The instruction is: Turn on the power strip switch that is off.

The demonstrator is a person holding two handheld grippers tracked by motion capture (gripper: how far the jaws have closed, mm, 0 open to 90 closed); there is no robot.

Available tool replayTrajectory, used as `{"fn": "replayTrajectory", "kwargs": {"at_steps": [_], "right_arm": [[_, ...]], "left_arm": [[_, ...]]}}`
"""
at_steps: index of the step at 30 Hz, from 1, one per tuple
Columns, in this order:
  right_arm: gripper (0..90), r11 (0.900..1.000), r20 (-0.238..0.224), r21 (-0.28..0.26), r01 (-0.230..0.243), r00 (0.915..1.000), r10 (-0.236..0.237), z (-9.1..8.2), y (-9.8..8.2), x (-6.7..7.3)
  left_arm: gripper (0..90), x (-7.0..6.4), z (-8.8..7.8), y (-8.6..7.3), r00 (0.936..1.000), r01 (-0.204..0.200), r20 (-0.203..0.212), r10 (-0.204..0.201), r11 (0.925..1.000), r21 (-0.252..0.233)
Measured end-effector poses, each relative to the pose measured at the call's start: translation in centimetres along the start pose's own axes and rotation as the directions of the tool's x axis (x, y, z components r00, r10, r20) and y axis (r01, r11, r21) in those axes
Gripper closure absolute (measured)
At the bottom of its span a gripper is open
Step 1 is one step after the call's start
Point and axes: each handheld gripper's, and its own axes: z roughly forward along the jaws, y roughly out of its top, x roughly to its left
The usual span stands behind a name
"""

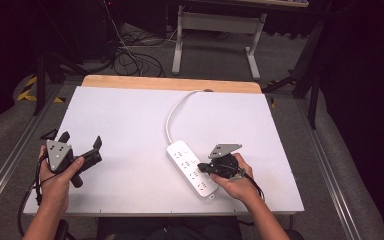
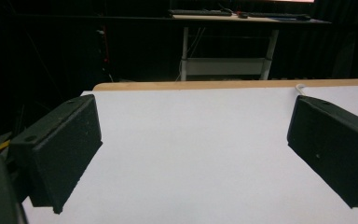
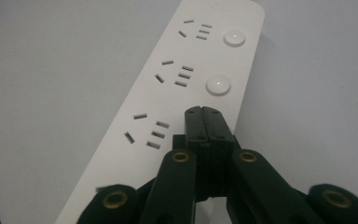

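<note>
Right gripper view: closed right tool [image 3: 202, 111] over power strip [image 3: 177, 88].

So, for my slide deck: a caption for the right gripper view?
Closed right tool poised over a white power strip, beside its row of buttons.

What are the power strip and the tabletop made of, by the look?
Power strip: white moulded plastic, likely; smooth satin shell with soft glare, rounded corners, round push buttons.
Tabletop: matte white sheet, laminate or painted board, can't tell; no glare. Far edge strip looks like light wood.
</note>
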Motion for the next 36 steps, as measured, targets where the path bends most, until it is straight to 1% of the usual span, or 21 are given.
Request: {"fn": "replayTrajectory", "kwargs": {"at_steps": [6,8,11,15,20,25,26,27,28,30,31,34,36], "right_arm": [[90.0,1.0,0.003,-0.002,0.002,1.0,-0.002,0.0,0.0,0.0],[90.0,1.0,0.007,-0.006,0.018,0.9998,-0.018,0.0,-0.1,0.2],[90.0,0.999,0.032,-0.008,0.05,0.9982,-0.05,-0.1,-0.1,0.5],[90.0,0.998,0.043,-0.006,0.058,0.9974,-0.058,-0.2,0.0,0.7],[90.0,0.998,0.04,-0.012,0.055,0.9977,-0.054,-0.1,0.0,0.7],[90.0,0.999,0.037,-0.018,0.043,0.9984,-0.043,-0.1,0.0,0.6],[90.0,0.999,0.027,-0.027,0.034,0.9991,-0.033,-0.1,-0.1,0.6],[90.0,0.999,0.014,-0.05,0.02,0.9997,-0.019,-0.3,-0.1,0.4],[90.0,0.998,0.021,-0.059,0.018,0.9996,-0.017,-0.3,-0.2,0.2],[90.0,0.996,0.01,-0.095,-0.004,0.9999,0.005,-0.6,-0.5,-0.2],[90.0,0.992,0.007,-0.123,-0.015,0.9998,0.016,-1.0,-0.5,-0.5],[90.0,0.982,-0.01,-0.186,-0.04,0.9992,0.038,-1.8,-0.5,-0.8],[90.0,0.978,-0.005,-0.207,-0.04,0.9992,0.04,-2.2,-0.5,-0.9]], "left_arm": [[3.3,0.0,0.1,0.0,1.0,0.003,0.002,-0.003,1.0,0.0],[3.3,0.0,0.1,0.0,1.0,0.004,0.004,-0.004,1.0,0.003],[3.4,0.0,0.1,0.0,1.0,0.006,0.006,-0.006,1.0,0.004],[3.4,0.0,0.1,0.0,0.9999,0.008,0.007,-0.008,1.0,0.006],[3.6,0.1,0.2,-0.1,0.9997,0.022,0.006,-0.022,0.9997,0.007],[3.7,0.1,0.2,0.0,0.9998,0.021,0.007,-0.021,0.9998,0.003],[3.7,0.1,0.2,0.0,0.9998,0.02,0.007,-0.02,0.9998,0.002],[3.7,0.1,0.2,0.0,0.9998,0.02,0.008,-0.02,0.9998,0.002],[3.7,0.1,0.2,0.0,0.9997,0.023,0.01,-0.023,0.9997,0.002],[3.7,0.0,0.2,0.0,0.9997,0.022,0.011,-0.022,0.9998,0.002],[3.7,0.0,0.2,0.0,0.9997,0.021,0.011,-0.021,0.9998,0.003],[3.7,0.0,0.2,0.0,0.9997,0.021,0.012,-0.021,0.9998,0.005],[3.7,0.0,0.2,0.0,0.9997,0.02,0.012,-0.02,0.9998,0.004]]}}
